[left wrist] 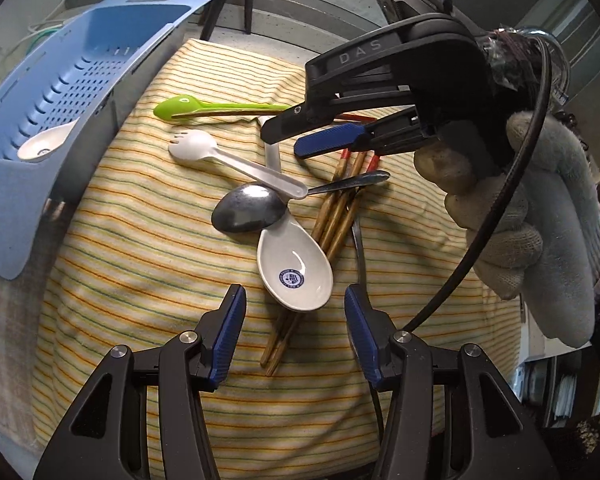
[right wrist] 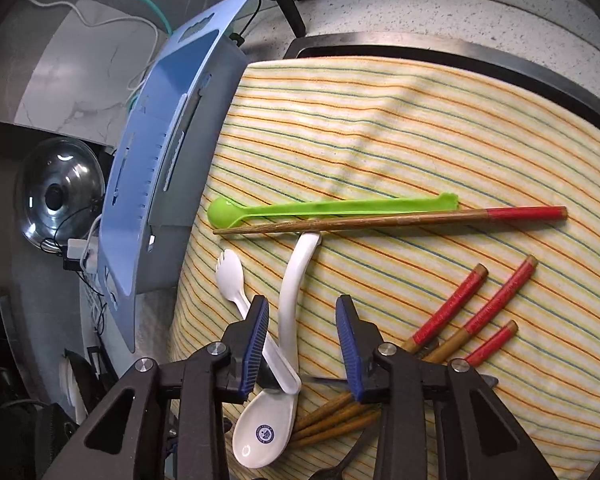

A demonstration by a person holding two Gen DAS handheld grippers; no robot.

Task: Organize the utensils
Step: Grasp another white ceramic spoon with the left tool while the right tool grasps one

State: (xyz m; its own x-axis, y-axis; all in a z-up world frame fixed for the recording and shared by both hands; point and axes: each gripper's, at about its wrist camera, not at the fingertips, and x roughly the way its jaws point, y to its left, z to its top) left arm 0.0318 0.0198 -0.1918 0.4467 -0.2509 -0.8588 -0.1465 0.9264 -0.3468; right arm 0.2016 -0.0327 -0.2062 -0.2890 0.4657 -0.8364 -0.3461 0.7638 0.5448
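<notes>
Utensils lie on a striped cloth [left wrist: 140, 248]: a white ceramic spoon [left wrist: 296, 272] [right wrist: 290, 304], a metal spoon [left wrist: 248, 210], a white plastic spork [left wrist: 220, 156] [right wrist: 236, 292], a green plastic spoon [left wrist: 204, 107] [right wrist: 320, 209], and red-tipped wooden chopsticks [left wrist: 340, 208] [right wrist: 476, 312], one lying alone [right wrist: 400, 220]. My left gripper [left wrist: 296, 312] is open, just above the ceramic spoon's bowl. My right gripper [right wrist: 302, 336] [left wrist: 296, 136] is open, straddling the ceramic spoon's handle, holding nothing.
A blue perforated basket [left wrist: 80, 80] [right wrist: 172, 152] stands at the cloth's left edge with a white spoon [left wrist: 46, 144] inside. A pot lid [right wrist: 60, 196] lies lower left beyond it. A dark fork handle [left wrist: 360, 248] lies beside the chopsticks.
</notes>
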